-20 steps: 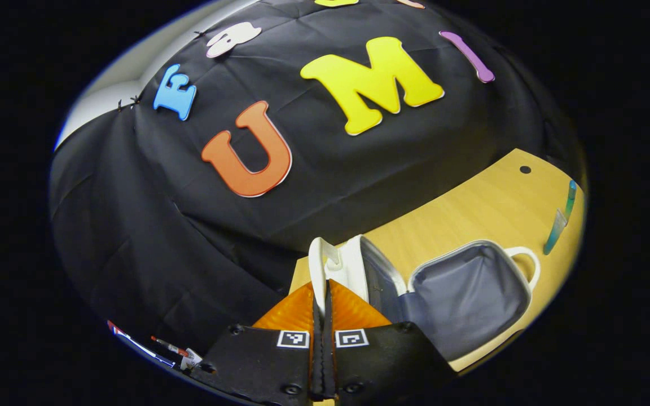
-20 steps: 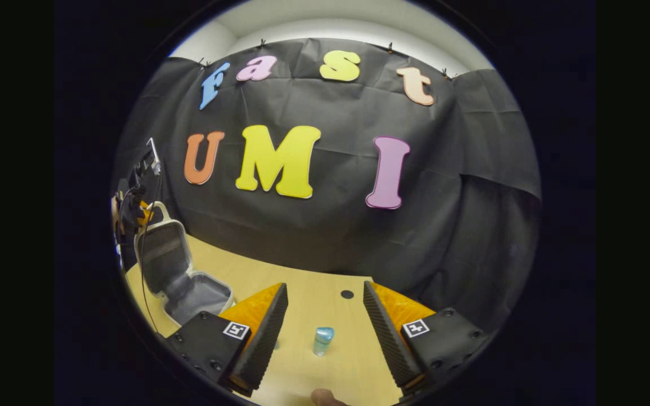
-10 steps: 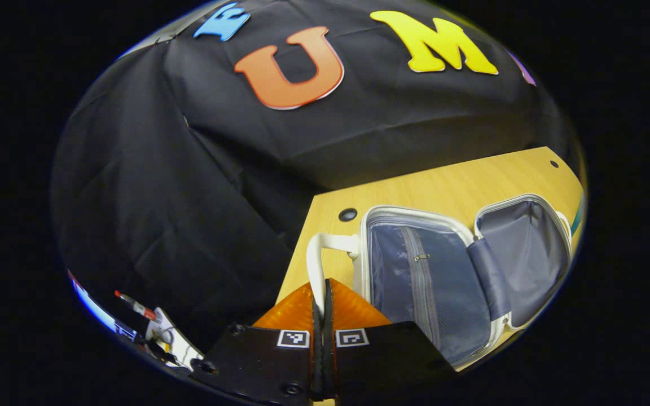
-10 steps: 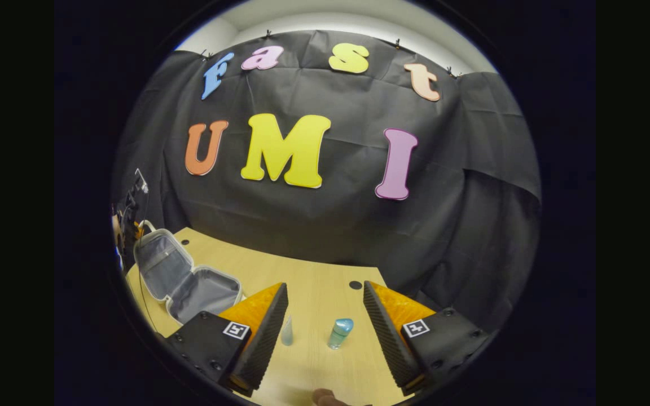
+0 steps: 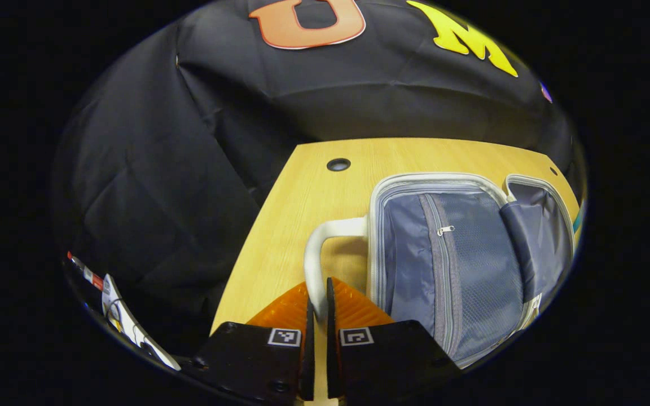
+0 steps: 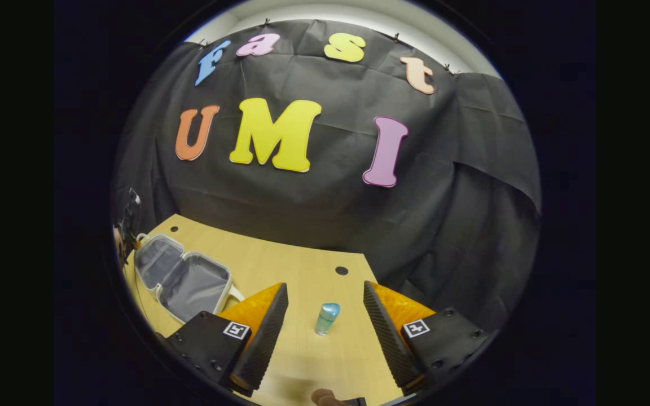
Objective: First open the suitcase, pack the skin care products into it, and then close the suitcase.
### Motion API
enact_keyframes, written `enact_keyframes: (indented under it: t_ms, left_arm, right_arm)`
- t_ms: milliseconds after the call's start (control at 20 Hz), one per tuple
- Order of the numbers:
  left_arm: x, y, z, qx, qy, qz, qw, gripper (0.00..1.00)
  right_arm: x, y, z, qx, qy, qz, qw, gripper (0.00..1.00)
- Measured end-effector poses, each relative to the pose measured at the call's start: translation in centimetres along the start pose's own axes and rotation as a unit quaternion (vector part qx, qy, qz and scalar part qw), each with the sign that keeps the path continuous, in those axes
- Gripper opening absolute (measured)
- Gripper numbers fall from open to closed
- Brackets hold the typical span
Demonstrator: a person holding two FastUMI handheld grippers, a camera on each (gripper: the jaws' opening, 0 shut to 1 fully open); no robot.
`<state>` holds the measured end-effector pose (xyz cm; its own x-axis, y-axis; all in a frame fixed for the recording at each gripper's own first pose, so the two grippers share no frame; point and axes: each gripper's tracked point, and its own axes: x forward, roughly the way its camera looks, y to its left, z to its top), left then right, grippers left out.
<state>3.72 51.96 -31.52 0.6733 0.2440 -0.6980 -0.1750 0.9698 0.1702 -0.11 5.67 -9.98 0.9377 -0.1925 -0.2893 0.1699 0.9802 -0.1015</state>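
Observation:
A small white suitcase (image 5: 378,237) with grey lining lies opened flat on the wooden table (image 5: 302,203). Its zipped mesh half is nearest me and the other half (image 5: 545,225) is beyond the hinge. My left gripper (image 5: 318,304) is shut on the white suitcase handle (image 5: 325,234), which loops out from the near half. In the right gripper view the same suitcase (image 6: 184,279) sits far left. My right gripper (image 6: 325,285) is open above the table. A blue-capped skin care bottle (image 6: 326,318) stands on the table between its fingers, touching neither.
A teal sliver of another product (image 5: 577,217) shows at the far right of the table. Round cable holes (image 5: 338,164) (image 6: 341,270) mark the table's back corners. The table edge (image 5: 246,248) runs close on my left gripper's left. Bare wood lies around the bottle.
My left gripper swung the lid half down by its handle until the suitcase lay flat open. Its fingers now stand slightly farther apart. My right gripper stayed open and drifted a little over the bottle.

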Motion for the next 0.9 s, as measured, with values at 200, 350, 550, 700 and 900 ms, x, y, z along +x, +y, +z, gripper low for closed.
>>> enact_keyframes:
  t_ms: [200, 350, 550, 700, 900]
  left_arm:
    - [0.9, 0.7, 0.0, -0.004, -0.009, 0.000, 1.000, 0.20]
    - [-0.1, 2.5, 0.1, 0.000, -0.012, 0.022, 1.000, 0.33]
    - [-3.5, 2.7, 2.0, -0.020, -0.042, 0.040, 0.998, 0.99]
    - [-6.3, -0.1, 2.9, -0.027, -0.058, 0.035, 0.997, 0.99]
    - [-9.9, -7.3, 4.7, -0.022, -0.086, 0.002, 0.996, 0.99]
  right_arm:
    - [-0.1, -0.8, -0.6, -0.005, 0.011, -0.011, 1.000, 0.80]
    - [0.1, -0.7, -0.6, -0.008, 0.013, -0.010, 1.000, 0.80]
    - [0.7, 0.0, -0.8, -0.006, 0.013, 0.003, 1.000, 0.80]
    - [1.3, 0.3, -1.3, -0.001, 0.016, 0.017, 1.000, 0.80]
    - [2.0, -0.8, -1.7, -0.001, 0.012, 0.031, 0.999, 0.80]
